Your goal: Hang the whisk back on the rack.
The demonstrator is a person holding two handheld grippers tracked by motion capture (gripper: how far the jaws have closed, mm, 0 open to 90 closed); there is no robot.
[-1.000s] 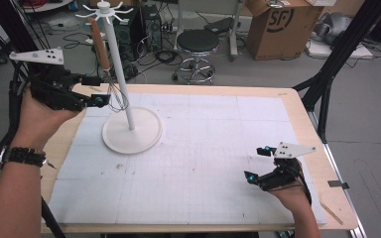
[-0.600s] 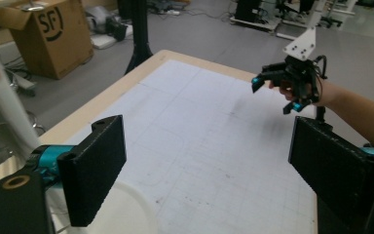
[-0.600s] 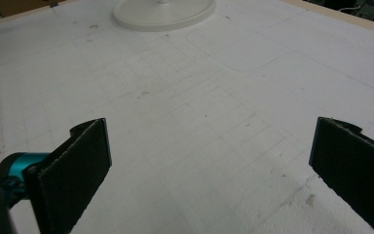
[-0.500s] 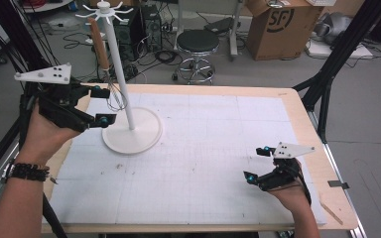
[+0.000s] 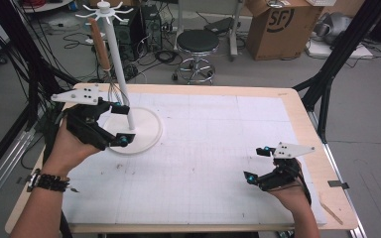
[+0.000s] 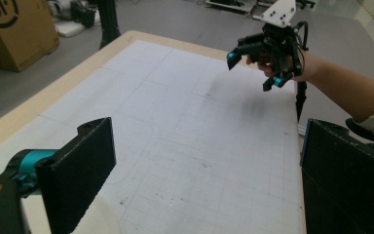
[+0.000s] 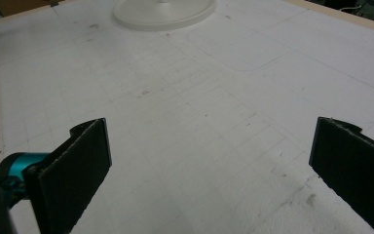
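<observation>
A white hook stand (image 5: pixel 120 69) rises from a round base (image 5: pixel 148 130) at the table's far left. A whisk with a wooden handle (image 5: pixel 99 47) hangs from one of its top hooks. My left gripper (image 5: pixel 122 124) hovers low over the base's left part, just in front of the pole. Its jaws have just been opening and stand wide with nothing between them (image 6: pixel 199 161). My right gripper (image 5: pixel 257 164) rests near the front right, open and empty (image 7: pixel 209 156). It points toward the stand's base (image 7: pixel 165 12).
A white gridded mat (image 5: pixel 213 148) covers the wooden table. A thin wooden stick (image 5: pixel 331 212) lies by the right edge. Behind the table are a black stool (image 5: pixel 197 42), a cardboard box (image 5: pixel 278 25), cables and black tripod legs (image 5: pixel 327 84).
The left hand has come down and to the right, from beside the hanging whisk to over the stand's base. Its jaws look wider apart. The right hand has not moved.
</observation>
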